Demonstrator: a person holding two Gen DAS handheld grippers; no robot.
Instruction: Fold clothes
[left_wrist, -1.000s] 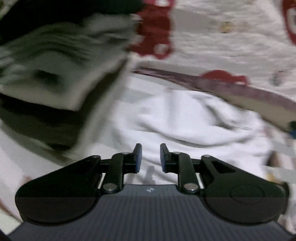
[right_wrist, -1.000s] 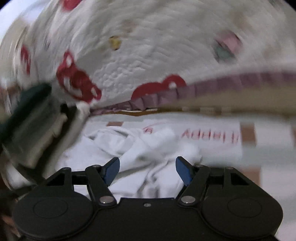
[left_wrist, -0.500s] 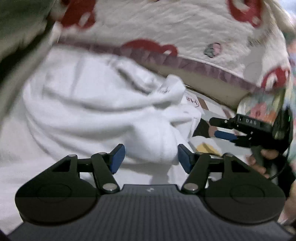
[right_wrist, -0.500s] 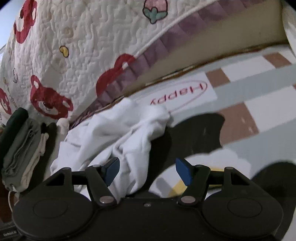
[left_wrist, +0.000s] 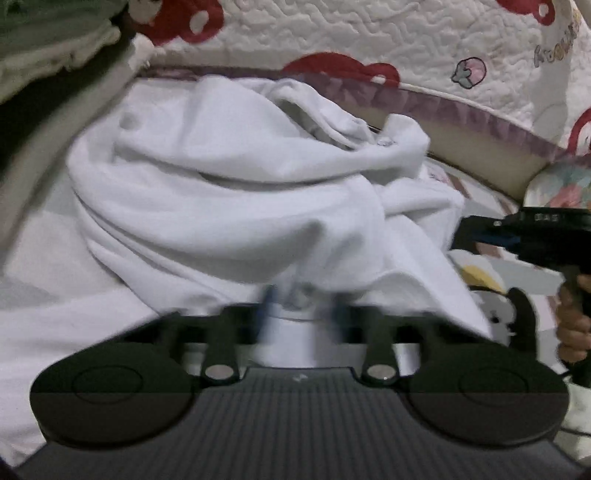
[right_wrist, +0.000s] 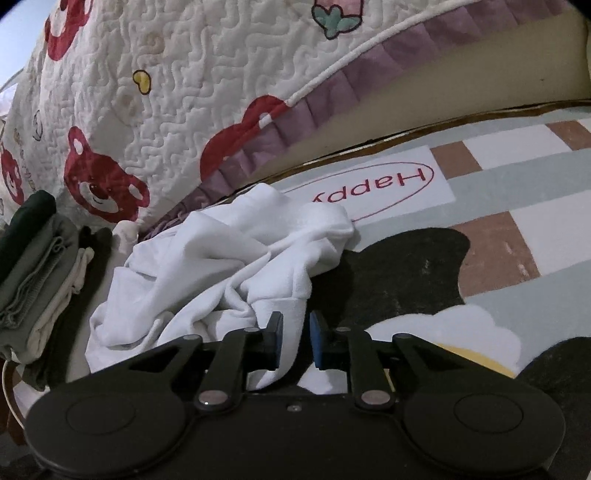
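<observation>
A crumpled white garment lies in a loose heap on a patterned floor mat printed with pale, brown and black blocks and the word "Happy" in red inside an oval. The heap sits just in front of a bed edge draped with a quilted cream bedspread that carries red bear faces and a purple frilled hem.

To the left of the heap, touching the bedspread's lower corner, stands a stack of folded clothes in dark green, grey-green and cream.

The right gripper is low at the near edge of the garment. Its blue-padded jaws are closing, with a hanging fold of the white cloth between them; the left pad touches the cloth, and a narrow gap still shows beside the right pad.

The left gripper is at the near edge of the same heap from the other side. Its fingers are blurred, yet they appear drawn together on a bunched fold of the white garment.

In the left wrist view, the right gripper shows at the far right against the cloth, held by a person's hand.
</observation>
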